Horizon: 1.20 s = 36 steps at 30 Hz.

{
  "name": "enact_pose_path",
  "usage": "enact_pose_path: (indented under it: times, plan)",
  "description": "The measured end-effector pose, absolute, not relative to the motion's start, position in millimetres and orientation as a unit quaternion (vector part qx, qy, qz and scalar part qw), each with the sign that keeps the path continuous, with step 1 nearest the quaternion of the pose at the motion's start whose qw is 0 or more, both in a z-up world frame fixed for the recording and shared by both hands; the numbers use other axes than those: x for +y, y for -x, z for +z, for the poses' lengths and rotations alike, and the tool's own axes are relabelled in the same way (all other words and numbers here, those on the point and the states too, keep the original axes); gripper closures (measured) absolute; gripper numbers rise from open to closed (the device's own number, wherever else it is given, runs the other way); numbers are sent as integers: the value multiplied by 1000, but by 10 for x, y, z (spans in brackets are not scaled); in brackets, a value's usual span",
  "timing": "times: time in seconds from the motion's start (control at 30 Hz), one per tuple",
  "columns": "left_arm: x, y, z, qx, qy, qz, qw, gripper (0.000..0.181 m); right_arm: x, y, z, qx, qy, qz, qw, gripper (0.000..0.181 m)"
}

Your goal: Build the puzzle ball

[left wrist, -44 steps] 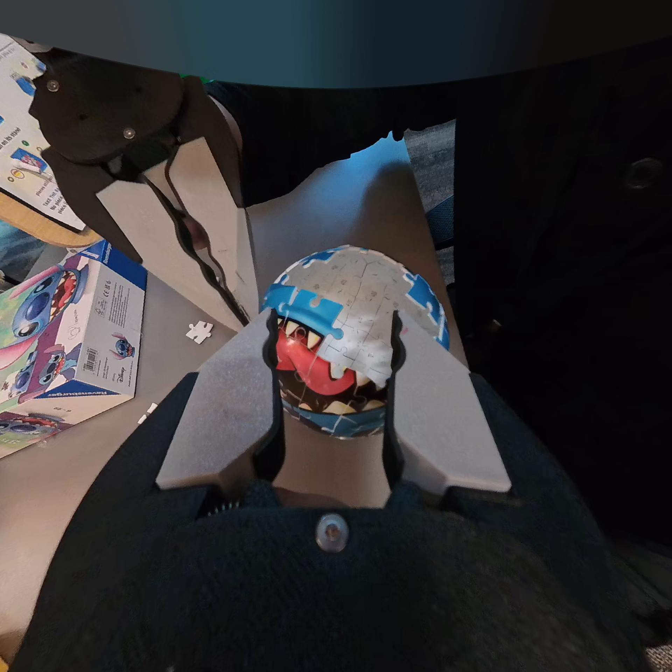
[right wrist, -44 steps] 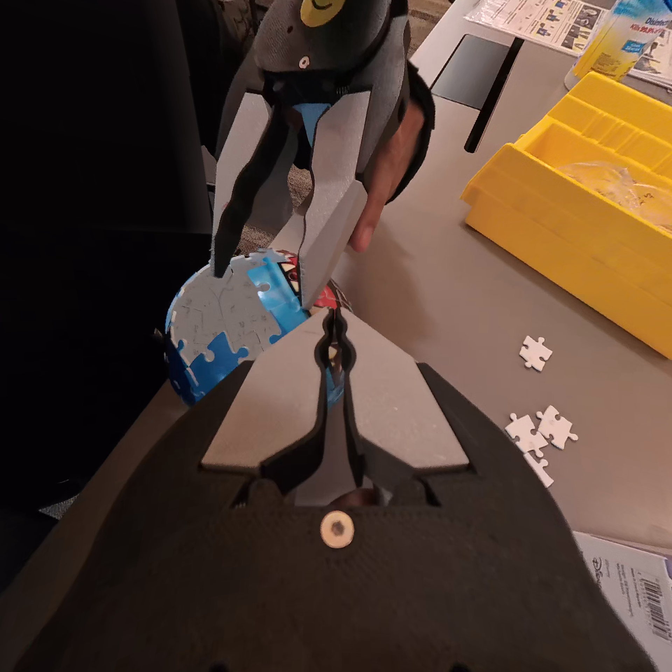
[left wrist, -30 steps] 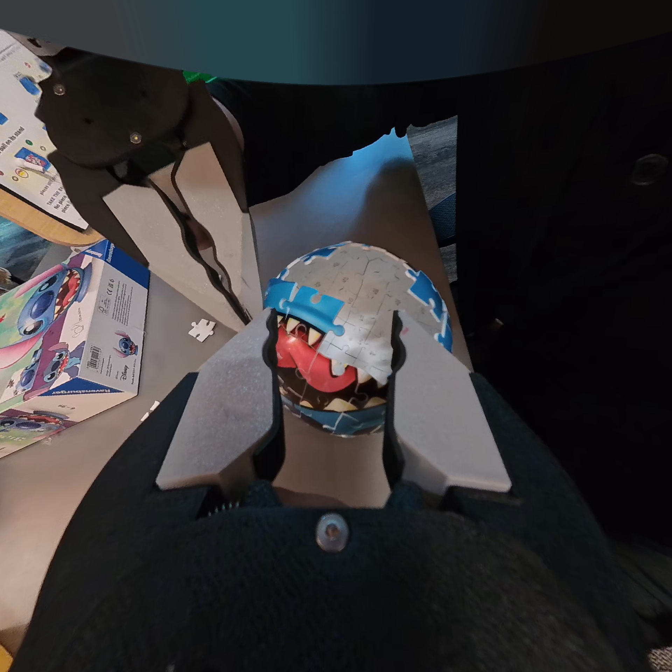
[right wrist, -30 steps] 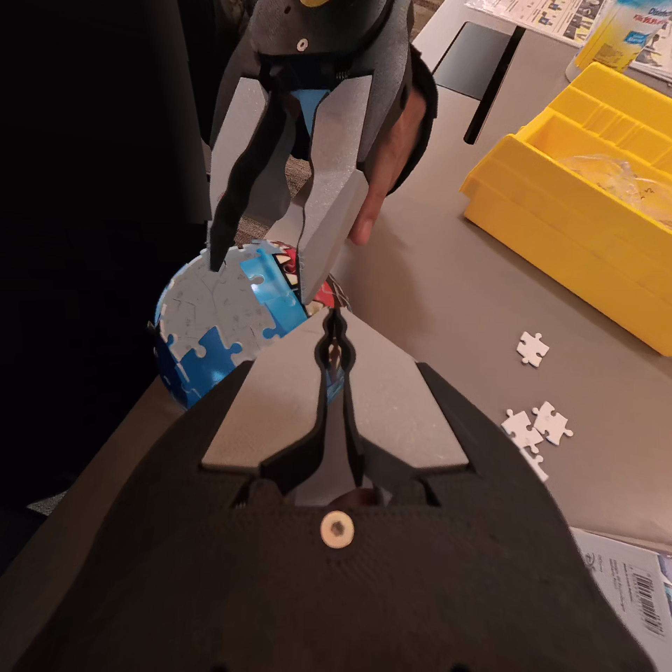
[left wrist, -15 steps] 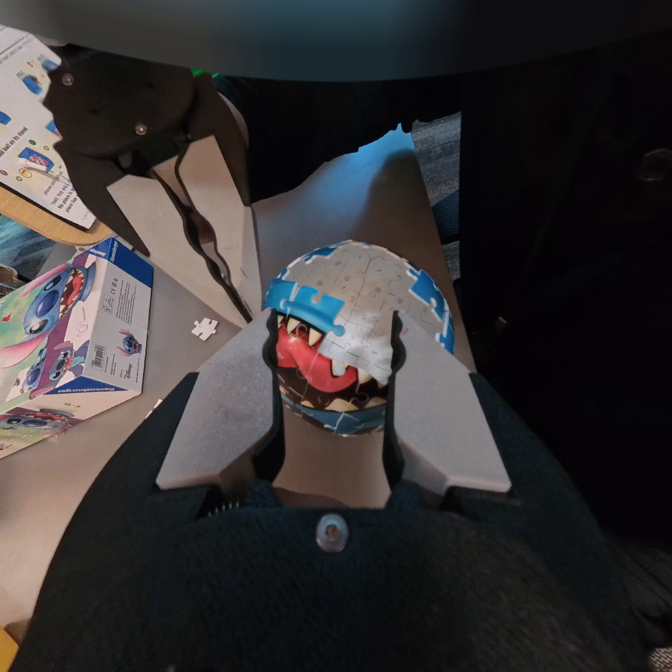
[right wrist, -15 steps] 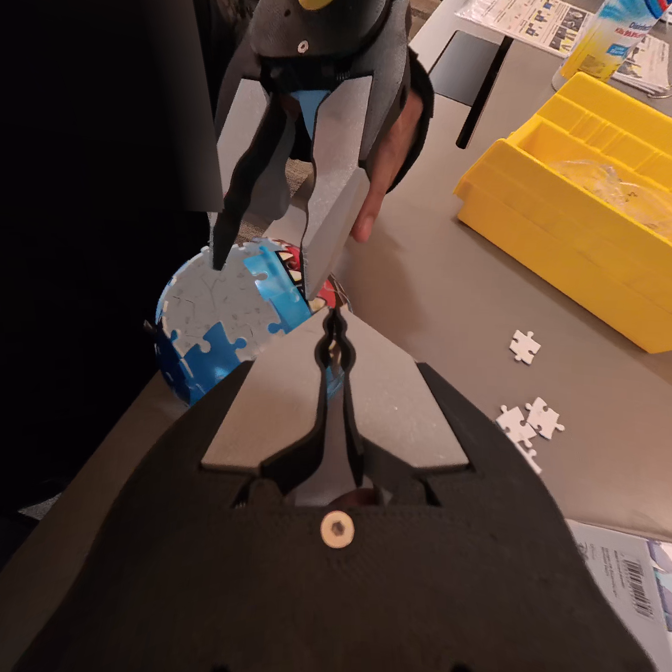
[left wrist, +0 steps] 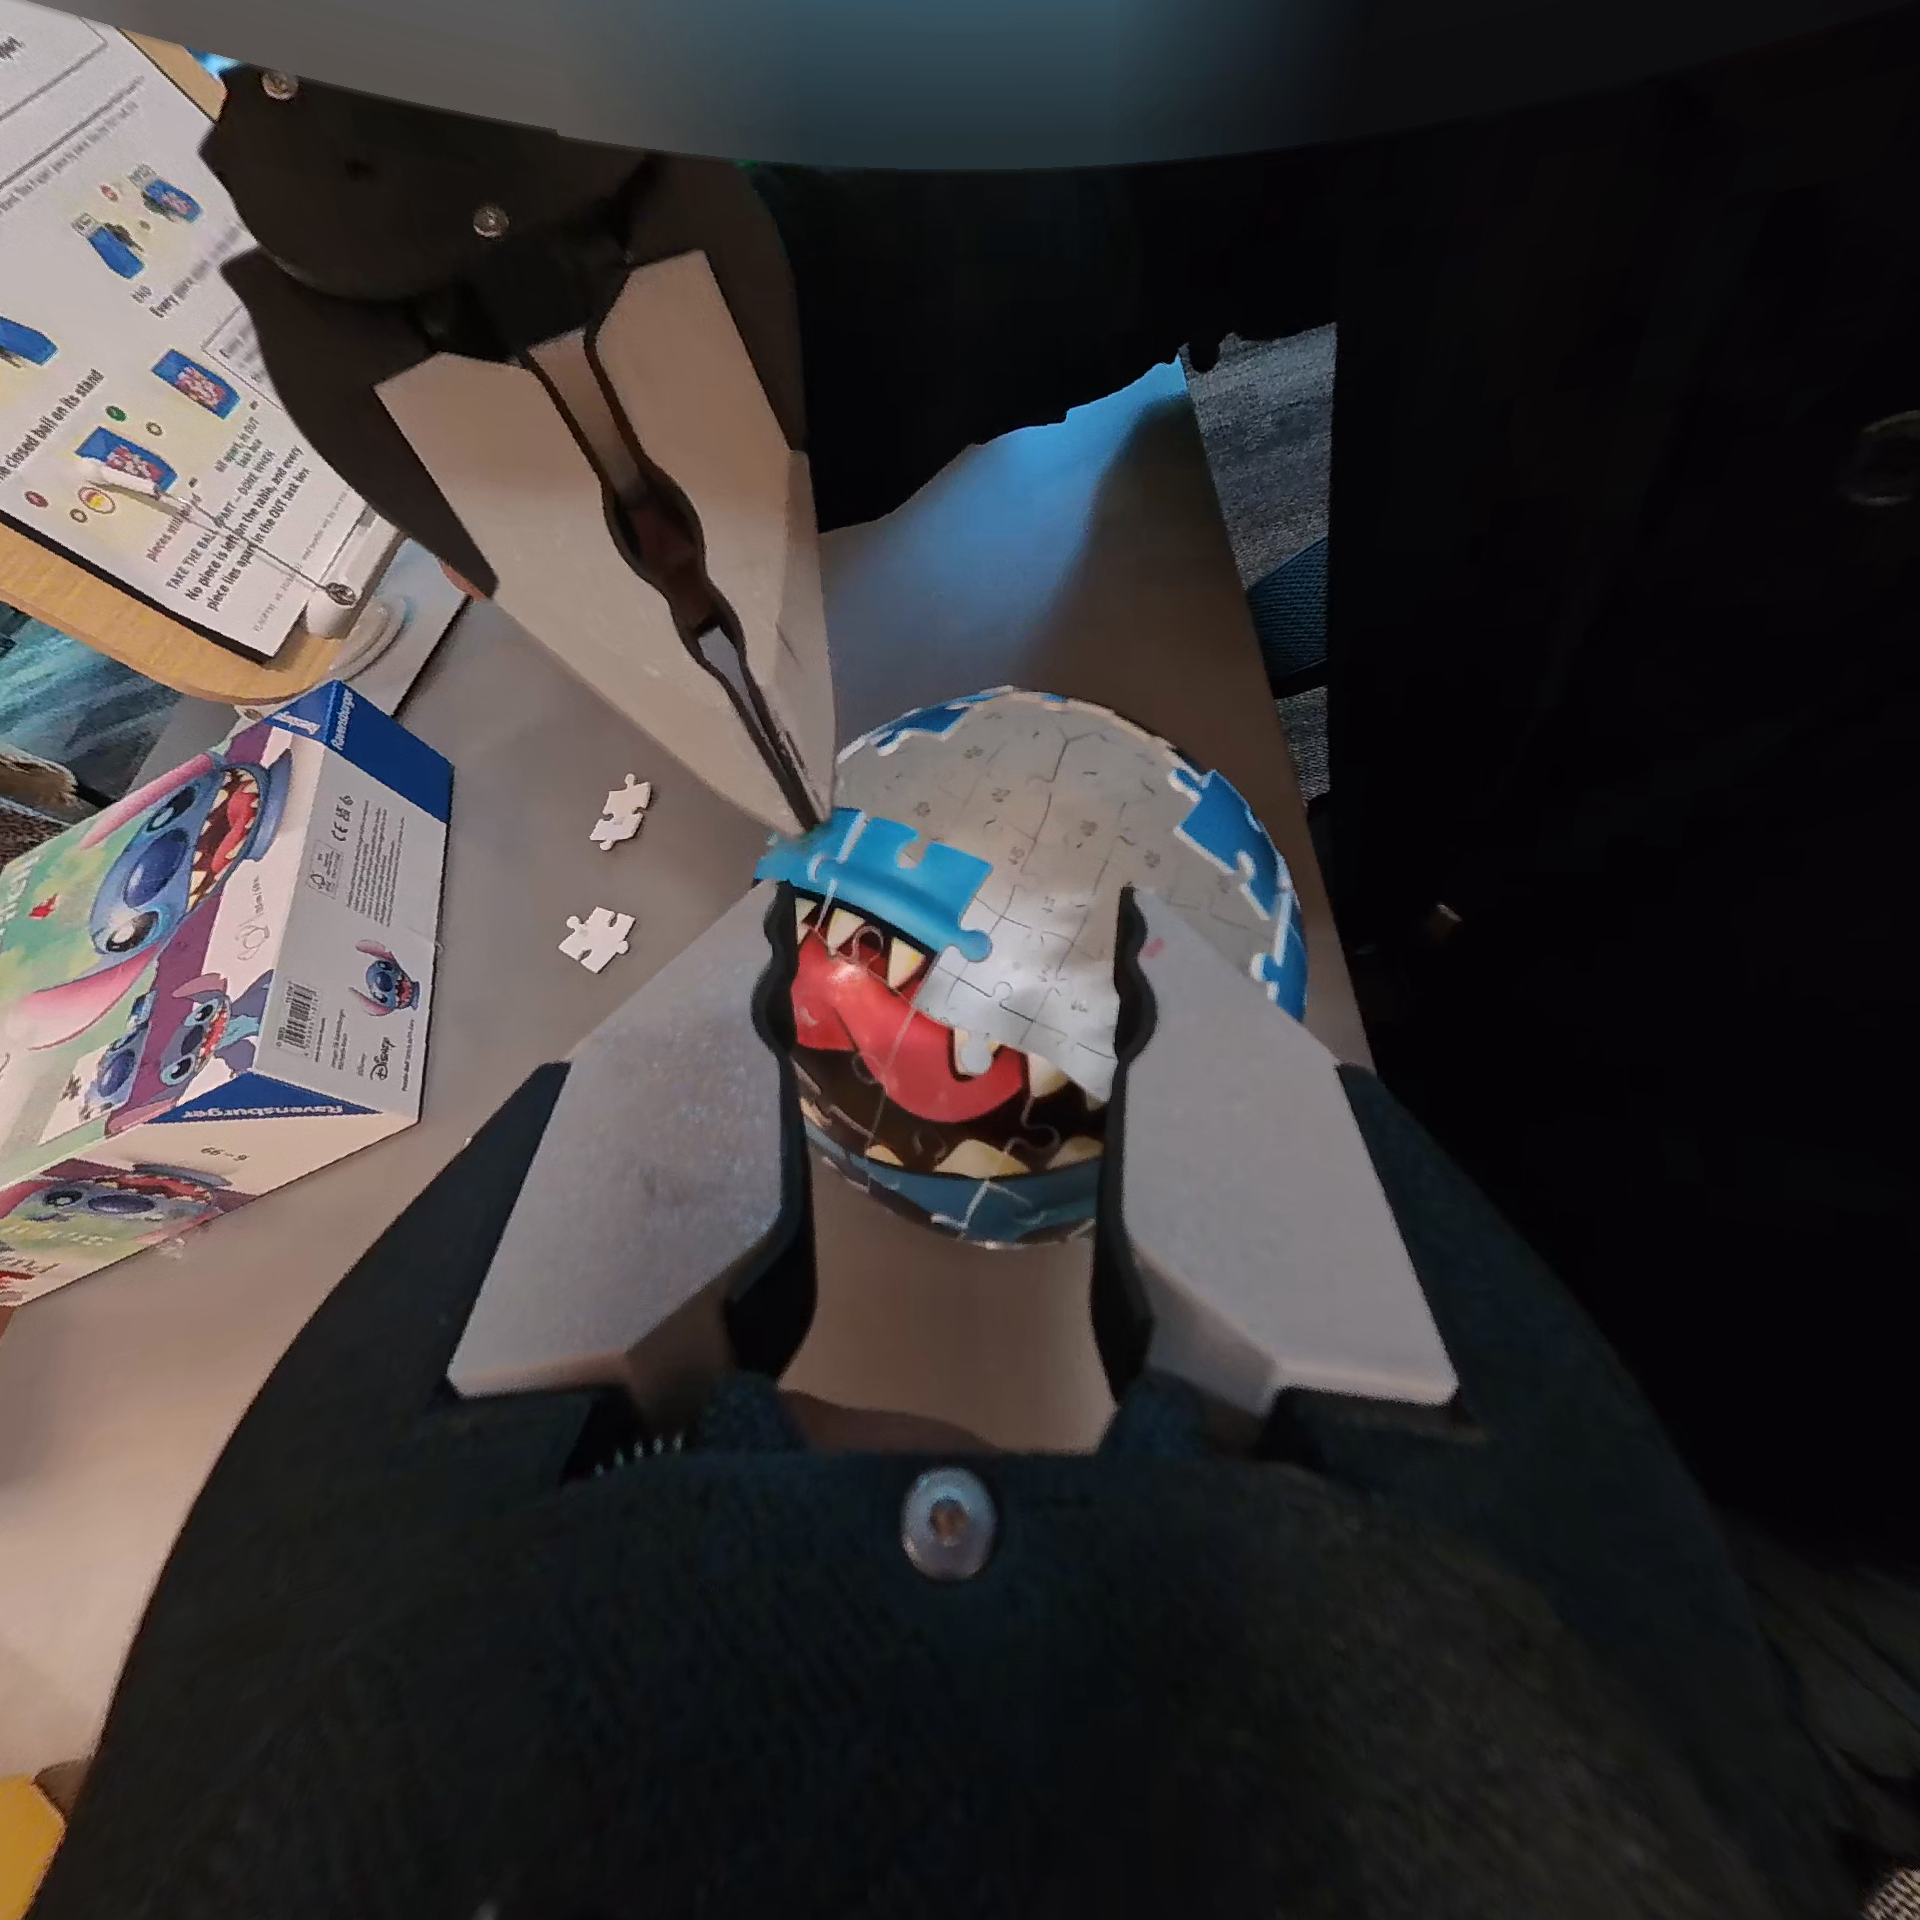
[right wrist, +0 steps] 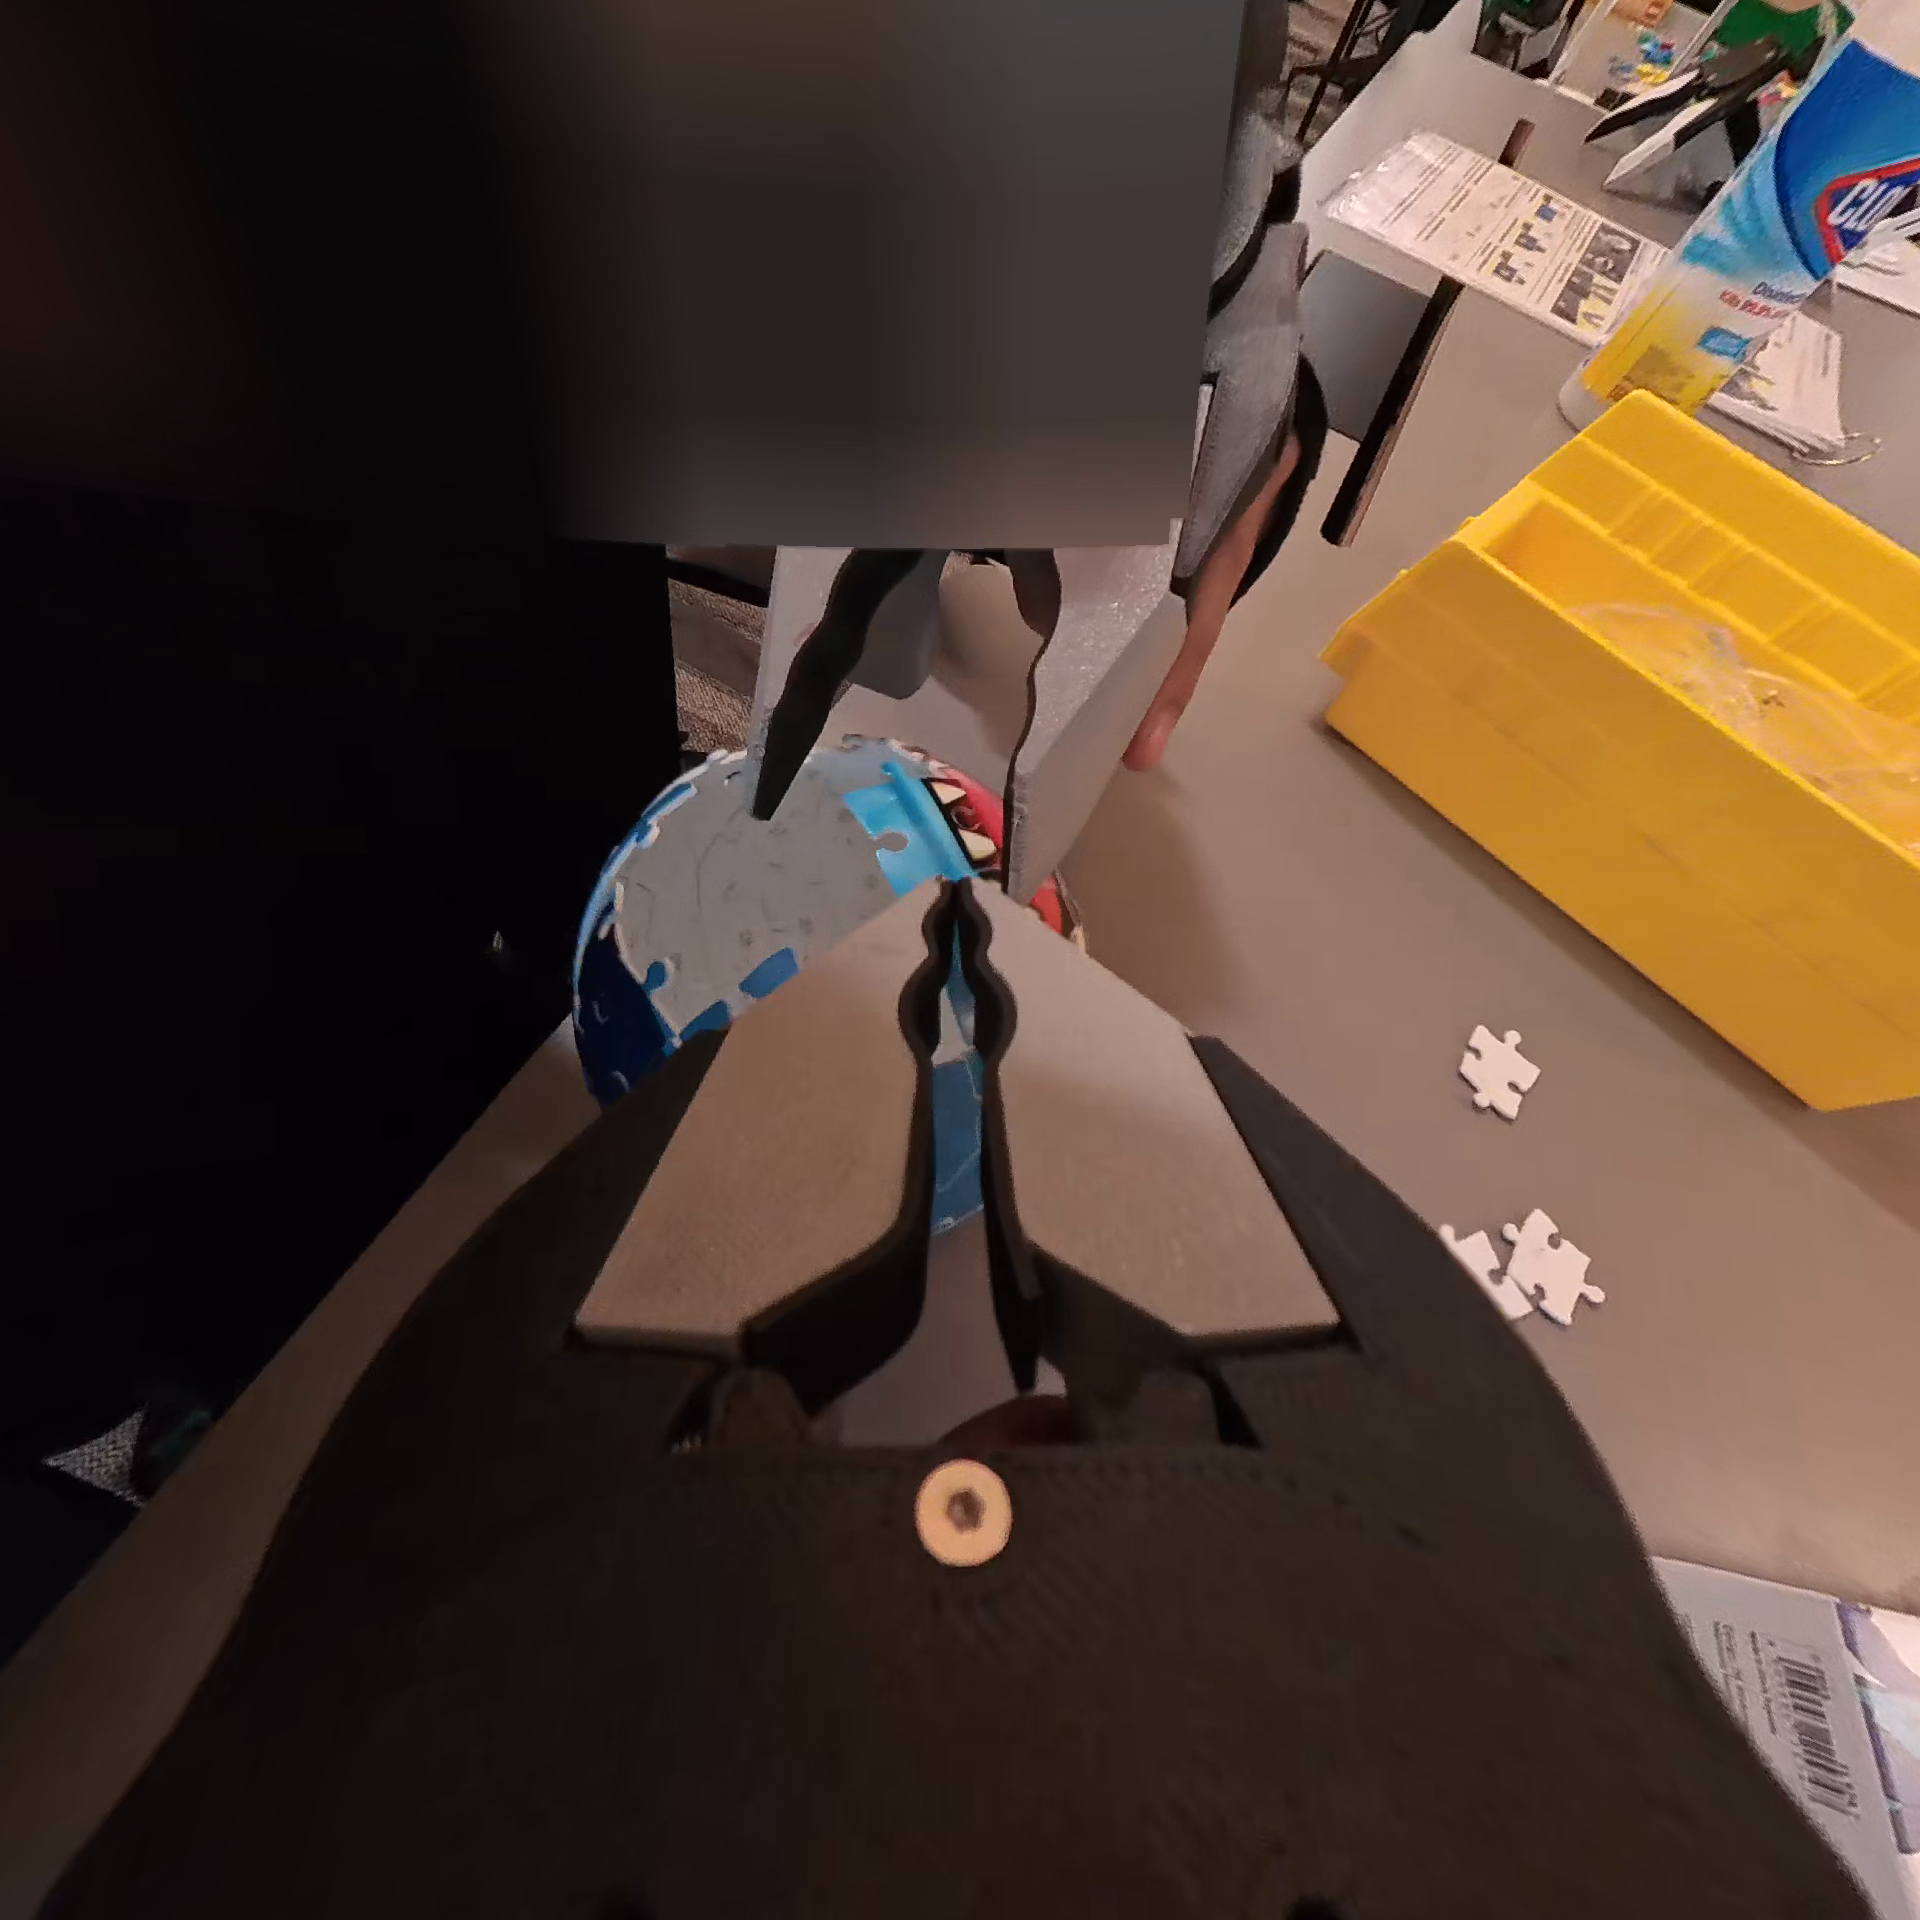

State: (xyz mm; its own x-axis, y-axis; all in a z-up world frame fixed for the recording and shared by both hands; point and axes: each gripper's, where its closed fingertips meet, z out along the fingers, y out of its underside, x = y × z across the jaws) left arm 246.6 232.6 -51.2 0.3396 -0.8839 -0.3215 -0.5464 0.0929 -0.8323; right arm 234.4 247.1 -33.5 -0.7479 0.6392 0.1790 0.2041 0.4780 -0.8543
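The left wrist view looks forward along its own fingers, close above the puzzle ball, facing the table's near edge and the person's dark clothing. The right wrist view looks from the opposite side, downward across the grey table toward the yellow bin. The 2 views share the ball, and each shows the other gripper beyond it.

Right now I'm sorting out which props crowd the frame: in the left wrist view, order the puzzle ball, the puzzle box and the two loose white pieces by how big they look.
1. Puzzle ball and puzzle box: look alike in size; the box is cut off at the frame edge, so unranked.
2. Two loose white pieces: far smaller, alike.
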Motion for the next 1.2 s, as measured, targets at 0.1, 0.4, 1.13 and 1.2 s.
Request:
enact_pose_path:
  times: [0.1,0.4,1.13,1.2]
  plan:
    - [2322,-2464,-516,550,652,-168,495,122,2471,-2326,-302,-820,260,449,243,181]
    - [2314,-2451,-504,549,651,-167,496,122,2556,-2305,-323,-824,266,425,262,181]
    - [2316,-2480,-516,551,652,-175,490,121,2676,-2138,-352,-804,303,451,242,181]
    - [2311,-2470,-510,550,653,-177,489,121,2654,-2114,-436,-815,299,440,230,181]
